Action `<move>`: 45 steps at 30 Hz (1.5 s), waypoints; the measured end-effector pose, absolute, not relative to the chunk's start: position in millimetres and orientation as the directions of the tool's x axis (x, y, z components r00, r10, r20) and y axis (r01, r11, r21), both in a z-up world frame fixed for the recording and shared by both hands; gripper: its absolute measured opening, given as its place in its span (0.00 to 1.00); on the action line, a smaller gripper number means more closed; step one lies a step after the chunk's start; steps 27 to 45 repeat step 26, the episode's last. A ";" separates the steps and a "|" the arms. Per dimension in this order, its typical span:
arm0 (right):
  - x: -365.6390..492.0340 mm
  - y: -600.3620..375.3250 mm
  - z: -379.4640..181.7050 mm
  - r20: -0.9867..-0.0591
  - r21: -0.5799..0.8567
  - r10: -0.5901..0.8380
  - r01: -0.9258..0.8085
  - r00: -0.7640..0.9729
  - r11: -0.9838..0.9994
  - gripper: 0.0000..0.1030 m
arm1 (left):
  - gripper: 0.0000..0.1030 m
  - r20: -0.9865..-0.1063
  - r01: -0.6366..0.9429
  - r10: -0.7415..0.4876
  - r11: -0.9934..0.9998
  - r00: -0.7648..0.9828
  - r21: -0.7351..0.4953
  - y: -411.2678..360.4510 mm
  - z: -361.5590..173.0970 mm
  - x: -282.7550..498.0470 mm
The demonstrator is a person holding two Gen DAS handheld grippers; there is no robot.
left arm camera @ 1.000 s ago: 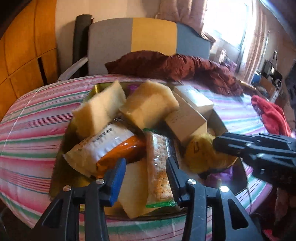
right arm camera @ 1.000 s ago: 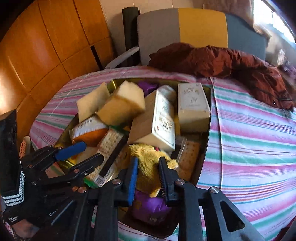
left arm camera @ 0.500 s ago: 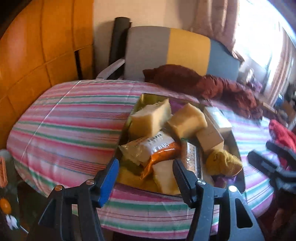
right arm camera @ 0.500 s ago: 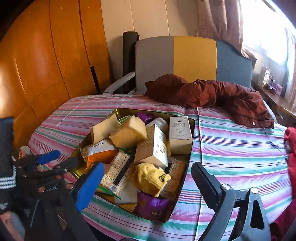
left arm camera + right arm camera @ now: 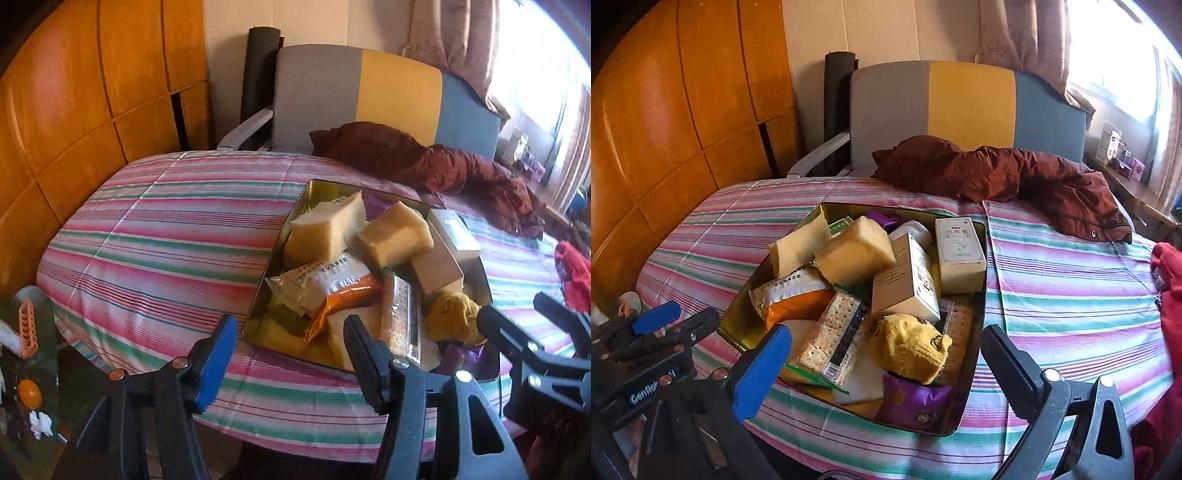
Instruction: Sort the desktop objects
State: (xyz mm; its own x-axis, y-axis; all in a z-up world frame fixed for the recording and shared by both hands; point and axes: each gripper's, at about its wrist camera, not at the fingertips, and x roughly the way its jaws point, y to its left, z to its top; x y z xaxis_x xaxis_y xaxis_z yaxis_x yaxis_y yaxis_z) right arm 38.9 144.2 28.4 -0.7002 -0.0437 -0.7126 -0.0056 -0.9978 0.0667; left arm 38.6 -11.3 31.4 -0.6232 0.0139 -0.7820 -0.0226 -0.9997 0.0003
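A: Striped cloth (image 5: 1052,295) covers the whole round table, with a maroon jacket (image 5: 1015,177) dumped at the far side, by the chair (image 5: 967,107). Why is everything else heaped in one spot?

B: That gold metal tray (image 5: 979,295) looks like the collecting bin. Sponge blocks (image 5: 855,251) and medicine boxes (image 5: 958,251) are stacked loosely, some leaning on each other. A cracker pack (image 5: 831,332), a yellow cloth (image 5: 908,349) and a purple packet (image 5: 916,400) lie at the near end.

A: And the tools?

B: The right gripper (image 5: 882,363) is spreading its jaws wide, nothing between them. The left gripper (image 5: 291,347) stands partly open and empty, above the tray's near edge. I'd judge both have let go.
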 end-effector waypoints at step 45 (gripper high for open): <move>38.5 150.8 22.6 -0.715 0.094 -0.051 -0.024 -0.697 -0.995 0.99 | 0.58 -0.767 -0.034 -0.030 -0.997 -0.641 0.068 3.8 31.4 41.8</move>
